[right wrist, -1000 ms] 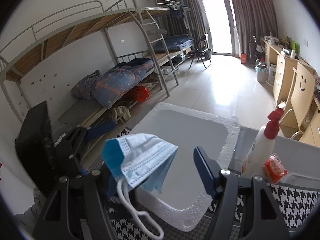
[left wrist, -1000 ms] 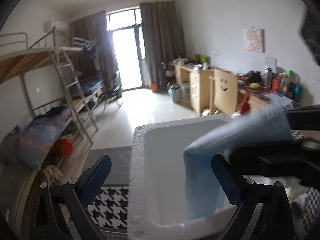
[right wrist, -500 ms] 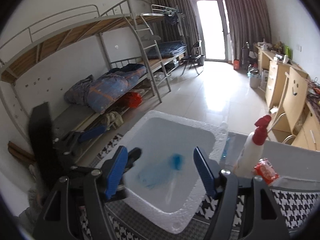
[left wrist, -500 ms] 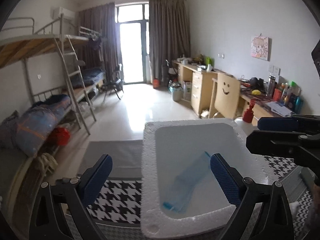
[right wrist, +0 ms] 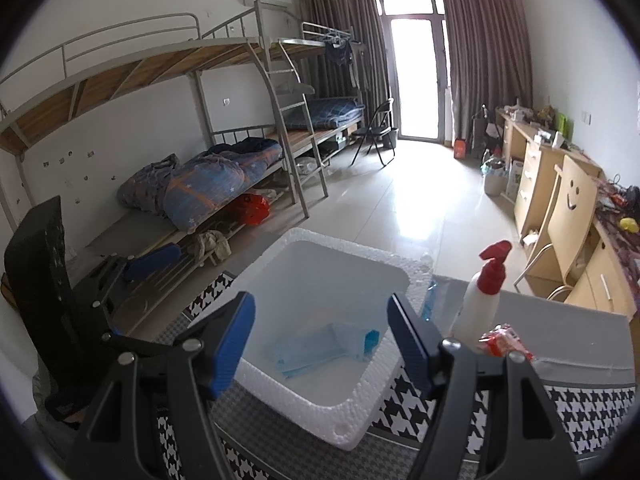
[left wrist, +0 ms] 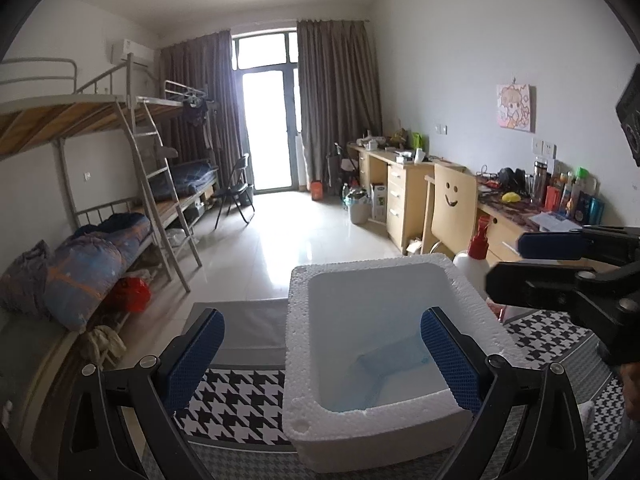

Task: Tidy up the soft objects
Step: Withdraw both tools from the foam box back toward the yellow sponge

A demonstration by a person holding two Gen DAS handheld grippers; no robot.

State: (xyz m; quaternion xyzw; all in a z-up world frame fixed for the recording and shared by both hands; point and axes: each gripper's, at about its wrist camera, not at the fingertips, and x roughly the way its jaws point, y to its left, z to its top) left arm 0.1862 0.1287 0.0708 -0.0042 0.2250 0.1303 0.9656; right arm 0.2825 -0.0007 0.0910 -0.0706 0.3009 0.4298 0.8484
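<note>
A white foam box (left wrist: 304,360) stands on a houndstooth cloth; it also shows in the right wrist view (right wrist: 360,404). A light blue face mask (left wrist: 390,364) lies flat on the box floor, also seen in the right wrist view (right wrist: 312,346). My left gripper (left wrist: 320,364) is open and empty, hovering over the box's near left part. My right gripper (right wrist: 322,344) is open and empty above the box's near edge, and shows from the side at the right of the left wrist view (left wrist: 560,264).
A white spray bottle with a red trigger (right wrist: 482,294) and a red packet (right wrist: 506,344) stand right of the box. A blue-tipped item (right wrist: 428,300) lies by the box's far right rim. Houndstooth cloth (right wrist: 432,412) covers the table; the floor drops away beyond.
The right gripper held the mask over the box, opened and dropped it inside. The mask now lies on the box floor. Both grippers have pulled back a little.
</note>
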